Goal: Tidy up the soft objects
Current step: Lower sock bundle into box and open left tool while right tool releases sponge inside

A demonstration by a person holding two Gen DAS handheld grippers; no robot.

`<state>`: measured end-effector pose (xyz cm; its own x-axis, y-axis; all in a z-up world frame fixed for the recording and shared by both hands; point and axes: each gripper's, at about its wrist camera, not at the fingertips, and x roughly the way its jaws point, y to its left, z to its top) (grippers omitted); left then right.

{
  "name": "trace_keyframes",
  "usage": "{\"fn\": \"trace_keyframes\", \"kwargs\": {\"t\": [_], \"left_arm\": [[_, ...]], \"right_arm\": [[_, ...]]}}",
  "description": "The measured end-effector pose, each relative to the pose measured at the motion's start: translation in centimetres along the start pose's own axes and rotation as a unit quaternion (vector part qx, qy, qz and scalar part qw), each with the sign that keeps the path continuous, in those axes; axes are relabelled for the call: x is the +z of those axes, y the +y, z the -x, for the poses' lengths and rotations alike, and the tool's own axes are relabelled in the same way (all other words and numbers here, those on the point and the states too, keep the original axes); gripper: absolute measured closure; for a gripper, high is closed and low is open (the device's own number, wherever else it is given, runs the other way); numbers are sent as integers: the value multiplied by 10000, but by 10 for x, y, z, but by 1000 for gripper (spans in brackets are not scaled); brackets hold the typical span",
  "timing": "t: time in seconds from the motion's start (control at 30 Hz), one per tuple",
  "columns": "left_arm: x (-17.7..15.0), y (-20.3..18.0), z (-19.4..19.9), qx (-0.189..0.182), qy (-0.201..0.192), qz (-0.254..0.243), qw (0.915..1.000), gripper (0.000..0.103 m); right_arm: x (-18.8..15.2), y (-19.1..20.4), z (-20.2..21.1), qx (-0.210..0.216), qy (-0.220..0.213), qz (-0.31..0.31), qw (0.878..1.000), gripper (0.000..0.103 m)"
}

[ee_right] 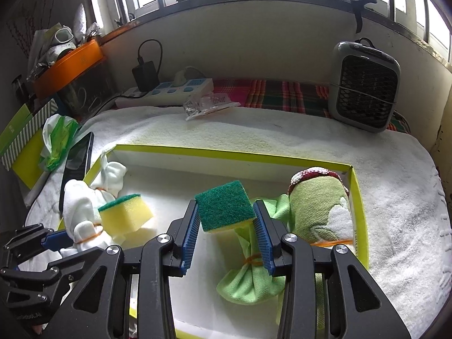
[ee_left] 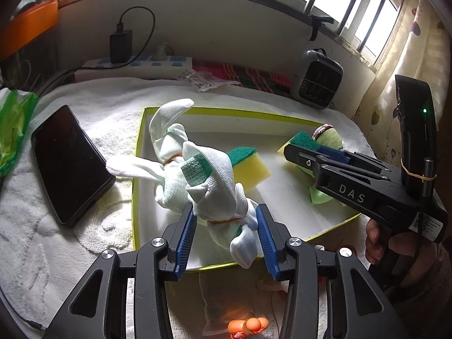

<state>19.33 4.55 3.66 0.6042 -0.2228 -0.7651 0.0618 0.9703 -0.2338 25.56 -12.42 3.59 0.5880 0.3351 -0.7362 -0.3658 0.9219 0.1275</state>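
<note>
Right gripper [ee_right: 226,223] pinches the sponge [ee_right: 224,210]: light, squashy, hold its sides. Left gripper [ee_left: 226,234] jaws clamp the limp white cloth bundle [ee_left: 209,186] at its banded neck.

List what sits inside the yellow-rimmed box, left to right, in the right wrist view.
White cloth bundle → loose sponge → sponge gripped in the right tongs → light green cloth bundle → rolled green towel.
</note>
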Motion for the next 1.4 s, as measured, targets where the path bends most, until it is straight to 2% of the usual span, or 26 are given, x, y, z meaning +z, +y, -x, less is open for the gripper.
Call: {"fn": "trace_keyframes", "kwargs": {"t": [0.53,0.7,1.4], "left_arm": [[-1,-1,3,371,-83,-143,9992,56],[-1,0,2,398,-62,-151,9991,54],[-1,-2,12,428,-170,-143,9988,53]], "right_arm": [[0,6,-7,-153,15,183,9997,61],[-1,9,-8,-160,13,229,9996,53],[-4,9,1,-209,-50,208,9996,41]]}}
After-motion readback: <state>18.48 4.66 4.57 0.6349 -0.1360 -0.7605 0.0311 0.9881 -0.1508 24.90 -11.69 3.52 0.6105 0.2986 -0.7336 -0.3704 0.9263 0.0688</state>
